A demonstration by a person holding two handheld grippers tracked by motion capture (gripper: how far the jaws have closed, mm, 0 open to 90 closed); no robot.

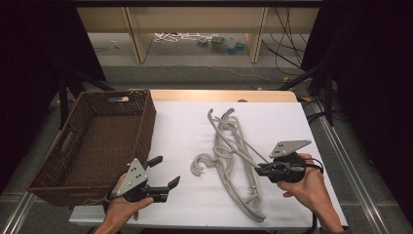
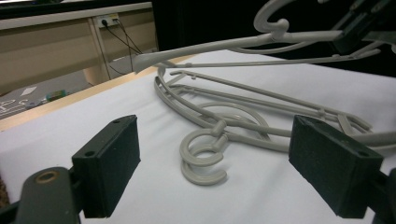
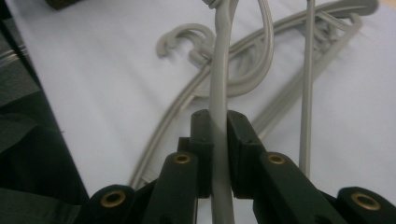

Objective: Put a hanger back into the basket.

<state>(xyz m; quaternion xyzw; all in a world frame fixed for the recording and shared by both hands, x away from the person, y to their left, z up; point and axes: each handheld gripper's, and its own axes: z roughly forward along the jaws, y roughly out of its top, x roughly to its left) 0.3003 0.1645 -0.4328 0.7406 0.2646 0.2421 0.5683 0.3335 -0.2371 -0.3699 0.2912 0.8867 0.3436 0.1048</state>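
Observation:
Several grey plastic hangers (image 1: 229, 165) lie in a tangled pile on the white table (image 1: 180, 122). My right gripper (image 1: 261, 169) is shut on the arm of one hanger (image 3: 219, 70), which rises at a slant above the pile. The right gripper view shows that arm pinched between the two black pads (image 3: 201, 140). In the left gripper view the raised hanger (image 2: 243, 43) crosses the top of the picture. My left gripper (image 1: 166, 170) hovers open left of the pile, nothing between its pads. A hook (image 2: 203, 158) of a lying hanger rests on the table in front of it.
A brown wicker basket (image 1: 146, 126) stands at the table's left side, close behind the left gripper. Dark curtains flank the table on both sides. Beyond the far edge are a wooden shelf frame (image 1: 136, 39) and cables on the floor.

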